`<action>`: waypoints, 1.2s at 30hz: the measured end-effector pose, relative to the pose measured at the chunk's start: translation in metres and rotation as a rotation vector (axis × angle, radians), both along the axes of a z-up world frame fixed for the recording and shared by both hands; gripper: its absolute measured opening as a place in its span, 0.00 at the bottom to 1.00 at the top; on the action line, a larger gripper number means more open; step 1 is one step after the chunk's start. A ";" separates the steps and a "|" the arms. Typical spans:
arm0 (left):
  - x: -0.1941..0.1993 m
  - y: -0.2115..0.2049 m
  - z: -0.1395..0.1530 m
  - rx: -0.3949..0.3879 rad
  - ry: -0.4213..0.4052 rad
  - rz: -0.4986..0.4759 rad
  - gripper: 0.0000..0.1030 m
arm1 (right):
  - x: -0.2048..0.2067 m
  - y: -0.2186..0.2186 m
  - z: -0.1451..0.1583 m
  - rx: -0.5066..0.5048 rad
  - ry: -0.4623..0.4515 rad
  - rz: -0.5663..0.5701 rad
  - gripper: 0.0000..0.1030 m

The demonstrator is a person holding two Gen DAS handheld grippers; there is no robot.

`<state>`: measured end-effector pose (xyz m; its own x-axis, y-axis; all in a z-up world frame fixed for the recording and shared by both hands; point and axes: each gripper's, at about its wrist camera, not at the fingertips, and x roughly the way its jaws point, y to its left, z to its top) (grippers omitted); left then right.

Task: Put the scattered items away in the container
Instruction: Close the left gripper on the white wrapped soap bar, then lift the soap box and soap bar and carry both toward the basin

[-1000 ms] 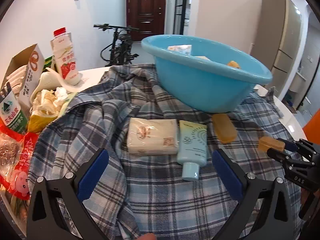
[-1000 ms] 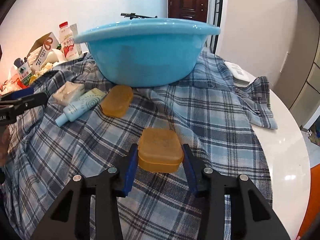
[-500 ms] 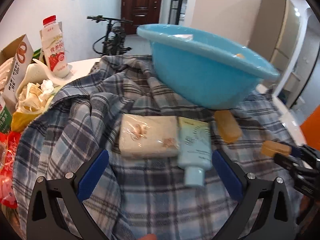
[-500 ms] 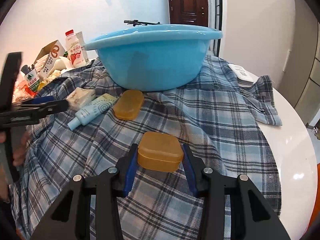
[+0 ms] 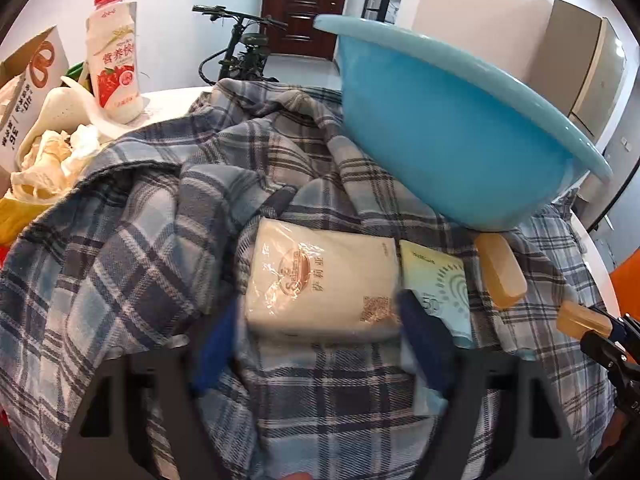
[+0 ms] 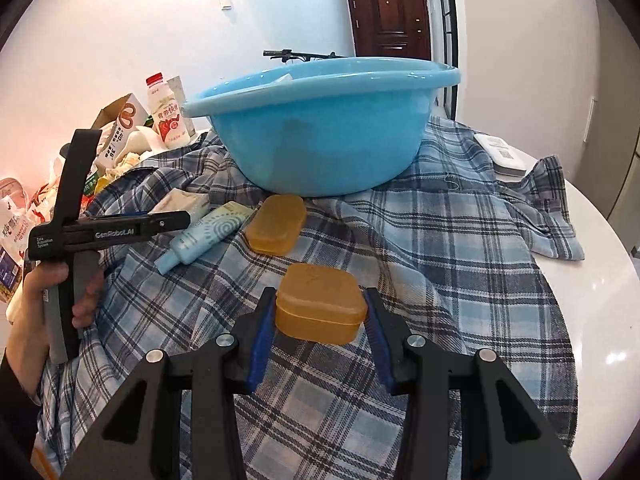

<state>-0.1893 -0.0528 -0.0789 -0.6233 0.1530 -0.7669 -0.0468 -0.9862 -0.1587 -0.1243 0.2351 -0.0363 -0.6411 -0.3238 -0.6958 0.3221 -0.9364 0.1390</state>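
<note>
Our right claw (image 6: 320, 316) is clamped on an amber translucent soap box (image 6: 320, 307), blue pads pressing its two short sides, the rounded box lifted a little above the plaid cloth (image 6: 440, 240). Our left claw (image 5: 320, 340) is closing, its blurred blue fingers (image 5: 424, 344) coming in on either side of a cream tissue pack (image 5: 320, 284) in crinkly clear wrap; we cannot tell whether the pads touch it yet. Just right of that pack, side by side with it, lies a pale blue tube (image 5: 440, 292), soft and flat, with a spiral print. Beyond the tube rests a second amber soap box (image 5: 500, 276), close to the foot of the blue basin (image 5: 440, 120), a smooth, round plastic bowl standing on the rumpled blue and grey checked flannel. The right wrist view alone shows the left claw from outside, with a hand (image 6: 60, 300) around its grey handle, and a white device (image 6: 500, 154) on the white round table (image 6: 592, 300) behind the basin. The left wrist view alone shows a bicycle (image 5: 240, 52) by the dark door, and, far left of the claw, a strawberry drink bottle (image 5: 116, 56) beside crumpled packaging.
</note>
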 end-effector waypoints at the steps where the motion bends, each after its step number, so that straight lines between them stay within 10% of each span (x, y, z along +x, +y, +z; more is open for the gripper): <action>1: 0.000 0.001 0.001 -0.006 0.002 0.000 0.67 | 0.000 0.001 -0.001 -0.003 -0.001 -0.002 0.44; 20: 0.060 0.022 0.075 -0.007 0.174 -0.072 0.65 | 0.017 -0.002 0.031 0.019 0.069 -0.023 0.44; 34: 0.081 0.022 0.073 -0.032 0.187 -0.125 0.56 | 0.042 -0.014 0.045 0.037 0.100 -0.029 0.44; 36: 0.067 0.033 0.064 -0.105 0.180 -0.134 0.79 | 0.043 -0.015 0.045 0.039 0.099 -0.031 0.44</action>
<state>-0.1222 -0.0201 -0.0145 -0.7309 0.1688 -0.6612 -0.1964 -0.9800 -0.0330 -0.0809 0.2203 0.0085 -0.7168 -0.2768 -0.6400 0.3035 -0.9502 0.0711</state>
